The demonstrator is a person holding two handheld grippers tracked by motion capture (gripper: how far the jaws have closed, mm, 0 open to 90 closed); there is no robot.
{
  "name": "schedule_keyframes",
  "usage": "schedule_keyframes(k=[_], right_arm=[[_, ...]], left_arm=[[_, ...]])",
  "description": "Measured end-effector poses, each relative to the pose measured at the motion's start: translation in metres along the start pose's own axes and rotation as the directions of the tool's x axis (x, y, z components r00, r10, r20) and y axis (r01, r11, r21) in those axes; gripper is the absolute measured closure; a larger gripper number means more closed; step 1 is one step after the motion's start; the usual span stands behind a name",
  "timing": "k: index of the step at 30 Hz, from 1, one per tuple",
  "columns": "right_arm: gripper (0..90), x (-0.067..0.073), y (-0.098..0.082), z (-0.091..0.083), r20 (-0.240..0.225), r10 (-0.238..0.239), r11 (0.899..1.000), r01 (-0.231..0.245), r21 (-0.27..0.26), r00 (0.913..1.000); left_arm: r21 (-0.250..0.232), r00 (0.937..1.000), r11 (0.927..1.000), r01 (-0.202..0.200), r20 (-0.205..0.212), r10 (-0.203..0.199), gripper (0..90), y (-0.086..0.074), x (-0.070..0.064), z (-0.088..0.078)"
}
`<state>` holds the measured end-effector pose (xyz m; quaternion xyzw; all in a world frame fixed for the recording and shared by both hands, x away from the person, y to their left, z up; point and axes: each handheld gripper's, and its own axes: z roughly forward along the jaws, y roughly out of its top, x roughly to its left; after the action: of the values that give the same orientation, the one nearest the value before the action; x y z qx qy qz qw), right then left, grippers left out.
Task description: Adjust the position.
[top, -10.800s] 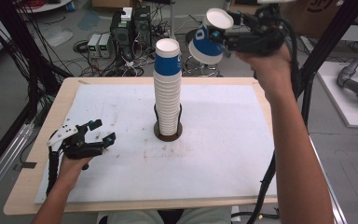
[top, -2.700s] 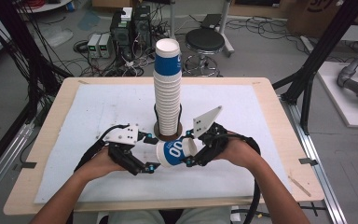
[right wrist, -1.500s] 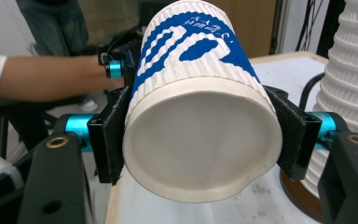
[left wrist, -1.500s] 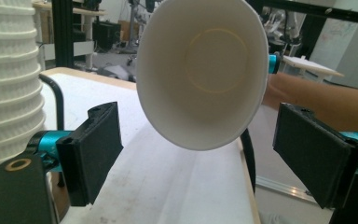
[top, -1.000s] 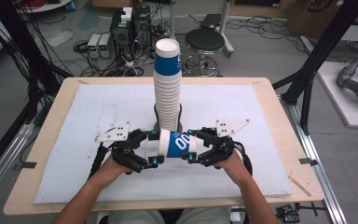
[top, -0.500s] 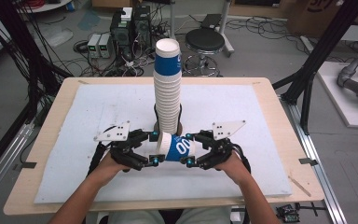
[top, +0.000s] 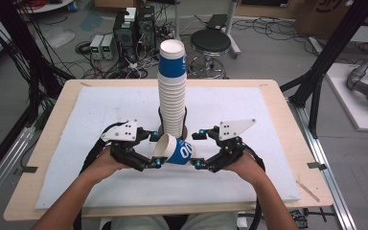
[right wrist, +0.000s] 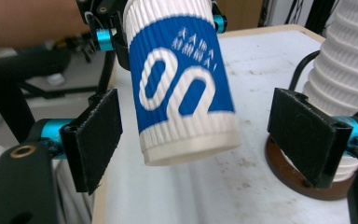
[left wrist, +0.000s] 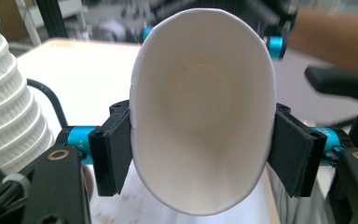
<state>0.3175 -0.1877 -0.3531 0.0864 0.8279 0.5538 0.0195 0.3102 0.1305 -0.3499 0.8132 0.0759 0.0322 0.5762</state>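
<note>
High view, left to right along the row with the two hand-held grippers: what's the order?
Left hand-held gripper, shut on the cup's rim → blue-and-white paper cup, lying on its side → right hand-held gripper, jaws just opened and clear of the cup's base.

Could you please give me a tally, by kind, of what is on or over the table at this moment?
Loose blue-and-white paper cup, clamped at its rim: 1
Tall stack of nested paper cups (cups too tightly nested to count): 1
Brown round base under the stack: 1
Hand-held grippers, left gripper and right gripper: 2
White mat on the table: 1
Total: 6
</note>
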Motion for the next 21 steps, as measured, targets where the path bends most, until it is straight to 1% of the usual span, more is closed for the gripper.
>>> schedule_keyframes(k=[1, 2, 3, 4, 6, 8, 9, 10, 12, 13, 14, 15, 16, 17, 18, 19, 21], right_arm=[[18.0, 0.0, 0.003, -0.001, 0.004, -0.015, 1.0, 0.015, 0.015, 0.9999], [18.0, 0.001, 0.008, -0.001, 0.021, -0.046, 0.997, 0.044, 0.062, 0.9988], [18.0, 0.001, 0.008, -0.001, 0.021, -0.046, 0.997, 0.044, 0.062, 0.9988], [18.0, 0.001, 0.011, -0.001, 0.023, -0.069, 0.994, 0.066, 0.085, 0.9974], [18.0, 0.002, 0.016, 0.001, 0.027, -0.084, 0.989, 0.08, 0.126, 0.9961], [18.0, 0.003, 0.021, 0.005, 0.026, -0.115, 0.979, 0.109, 0.172, 0.993], [18.0, 0.003, 0.022, 0.007, 0.027, -0.119, 0.976, 0.112, 0.187, 0.9925], [18.0, 0.003, 0.026, 0.011, 0.023, -0.143, 0.965, 0.134, 0.225, 0.9895], [18.0, 0.003, 0.03, 0.016, 0.014, -0.16, 0.956, 0.151, 0.253, 0.987], [18.0, 0.003, 0.03, 0.016, 0.014, -0.16, 0.956, 0.151, 0.253, 0.987], [18.0, 0.004, 0.032, 0.019, 0.011, -0.168, 0.951, 0.159, 0.264, 0.9857], [18.2, 0.005, 0.034, 0.023, 0.004, -0.18, 0.944, 0.172, 0.283, 0.9836], [18.7, 0.005, 0.035, 0.025, 0.001, -0.185, 0.939, 0.176, 0.295, 0.9828], [18.7, 0.006, 0.035, 0.027, -0.002, -0.19, 0.935, 0.182, 0.304, 0.9818], [18.7, 0.006, 0.035, 0.027, -0.002, -0.19, 0.935, 0.182, 0.304, 0.9818], [18.6, 0.006, 0.035, 0.031, -0.007, -0.191, 0.931, 0.183, 0.316, 0.9817], [18.7, 0.006, 0.034, 0.034, -0.013, -0.187, 0.928, 0.181, 0.325, 0.9823]], left_arm=[[0.029, 0.9999, 0.9995, -0.011, -0.002, 0.011, 30.2, 0.003, 0.0, 0.0], [0.05, 0.9999, 0.9986, -0.015, -0.004, 0.015, 30.2, 0.006, 0.0, 0.0], [0.075, 0.9997, 0.9969, -0.022, -0.004, 0.023, 30.2, 0.009, 0.0, 0.0], [0.108, 0.9993, 0.9935, -0.037, -0.003, 0.038, 30.2, 0.013, 0.0, 0.0], [0.14, 0.9988, 0.989, -0.047, -0.004, 0.048, 30.1, 0.017, 0.0, 0.001], [0.17, 0.9984, 0.9839, -0.056, -0.004, 0.057, 30.1, 0.022, 0.001, 0.002], [0.183, 0.9984, 0.9816, -0.055, -0.005, 0.057, 30.0, 0.024, 0.001, 0.002], [0.197, 0.9982, 0.9787, -0.057, -0.005, 0.06, 30.0, 0.026, 0.001, 0.003], [0.224, 0.9981, 0.9727, -0.06, 0.0, 0.061, 30.0, 0.028, 0.002, 0.006], [0.238, 0.998, 0.9693, -0.062, -0.001, 0.064, 30.0, 0.029, 0.002, 0.007], [0.251, 0.9979, 0.9659, -0.063, 0.002, 0.065, 30.0, 0.03, 0.001, 0.008], [0.26, 0.9979, 0.9636, -0.063, 0.003, 0.064, 29.9, 0.031, 0.001, 0.009], [0.271, 0.9977, 0.9603, -0.067, 0.008, 0.067, 29.9, 0.033, 0.001, 0.01], [0.275, 0.9977, 0.9591, -0.066, 0.008, 0.067, 29.9, 0.034, 0.001, 0.011], [0.275, 0.9977, 0.9591, -0.066, 0.008, 0.067, 29.8, 0.034, 0.001, 0.011], [0.28, 0.9977, 0.9577, -0.067, 0.007, 0.068, 29.9, 0.035, 0.001, 0.011], [0.289, 0.9975, 0.9549, -0.071, 0.011, 0.071, 29.9, 0.037, 0.0, 0.013]])
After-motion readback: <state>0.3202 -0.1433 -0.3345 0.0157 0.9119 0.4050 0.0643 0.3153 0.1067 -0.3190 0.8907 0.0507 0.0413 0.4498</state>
